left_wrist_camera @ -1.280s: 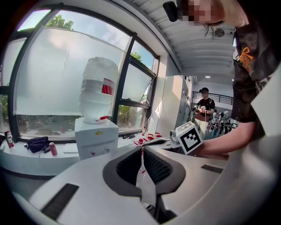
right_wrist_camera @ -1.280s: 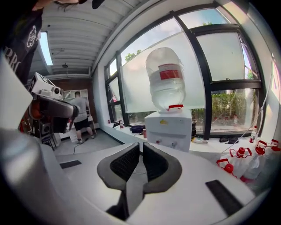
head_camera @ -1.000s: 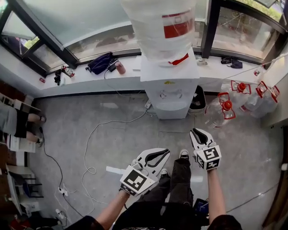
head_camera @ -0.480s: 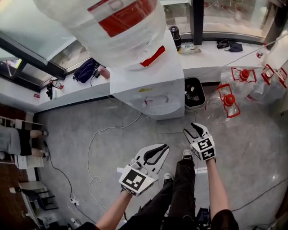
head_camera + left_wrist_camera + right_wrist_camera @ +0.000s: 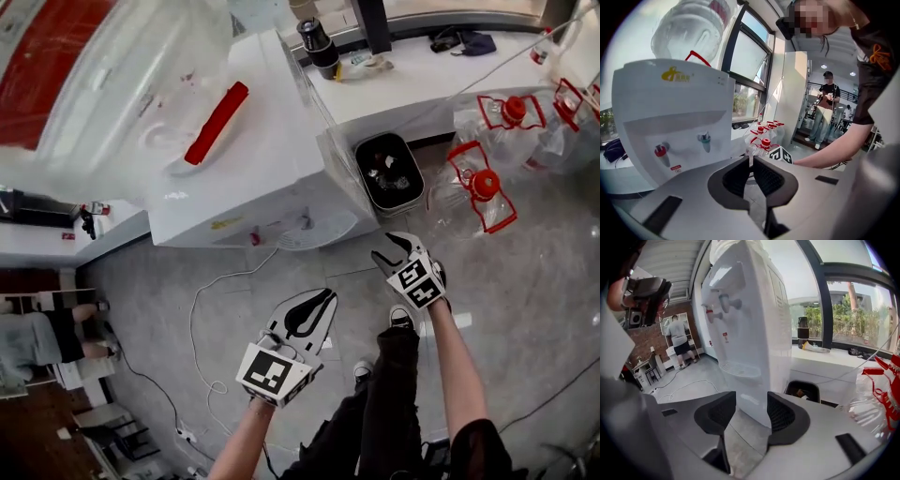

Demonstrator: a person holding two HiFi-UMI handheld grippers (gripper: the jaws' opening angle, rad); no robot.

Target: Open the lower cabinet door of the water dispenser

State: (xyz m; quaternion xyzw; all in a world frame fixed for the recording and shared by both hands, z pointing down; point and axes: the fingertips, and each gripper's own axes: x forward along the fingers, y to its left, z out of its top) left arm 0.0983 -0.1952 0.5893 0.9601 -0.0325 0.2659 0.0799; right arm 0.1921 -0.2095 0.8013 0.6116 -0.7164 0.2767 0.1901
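The white water dispenser (image 5: 253, 178) with its big bottle (image 5: 103, 75) fills the upper left of the head view. The left gripper view shows its taps and front (image 5: 670, 117), with the lower cabinet hidden behind the gripper body. From the right gripper view I see its lower body (image 5: 754, 390) under the drip tray, but I cannot make out a door edge or handle. My left gripper (image 5: 328, 296) (image 5: 751, 159) is shut and empty, short of the dispenser. My right gripper (image 5: 386, 246) (image 5: 751, 400) hangs by the front right corner, jaws opening with nothing between them.
A black waste bin (image 5: 389, 173) stands right of the dispenser by the window ledge. Empty bottles with red handles (image 5: 483, 183) crowd the floor at the right. A white cable (image 5: 202, 309) runs across the floor at the left. A person (image 5: 825, 112) stands in the background.
Both grippers have sunk and come closer to the dispenser, which now looms much larger in the head view. The right gripper's jaws have parted; the left's stay together.
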